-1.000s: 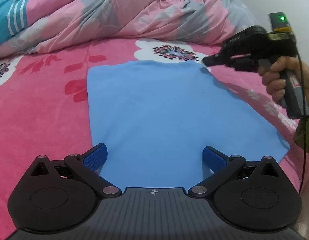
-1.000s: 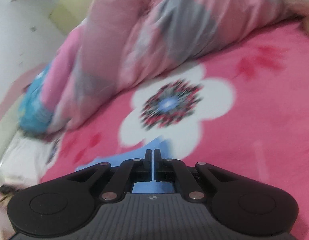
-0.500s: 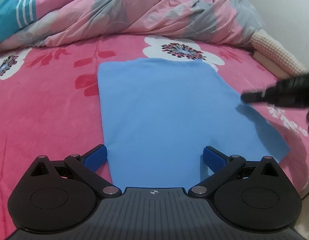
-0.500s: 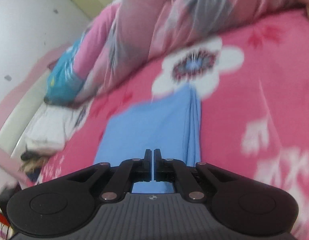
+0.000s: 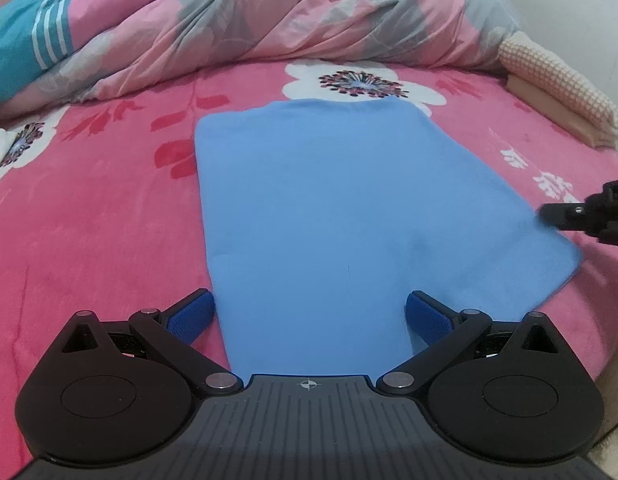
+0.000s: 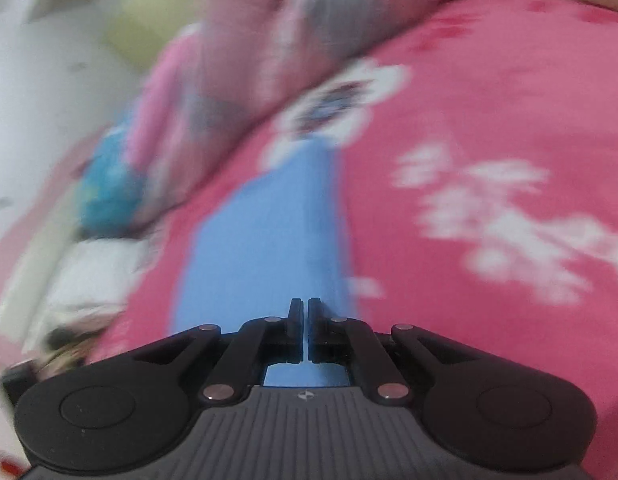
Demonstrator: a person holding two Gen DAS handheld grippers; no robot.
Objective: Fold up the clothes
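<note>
The left gripper [image 5: 309,314], fingers spread wide and holding nothing, straddles the near end of the blue garment [image 5: 349,208], which lies flat mid-bed as a long panel, its right side likely folded under. The right gripper [image 6: 305,312], fingers pressed together, sits at the garment's right edge; any cloth pinched cannot be confirmed.

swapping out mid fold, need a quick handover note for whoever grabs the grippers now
Left gripper: open, empty, fingers straddling the near end of the blue cloth.
Right gripper: shut, nothing visibly held, at the cloth's right edge; its view is blurred.
Cloth: flat on the pink sheet, folded to a long strip, duvet behind it.
Done: sides appear folded in.
Left: probably fold it end to end.
</note>
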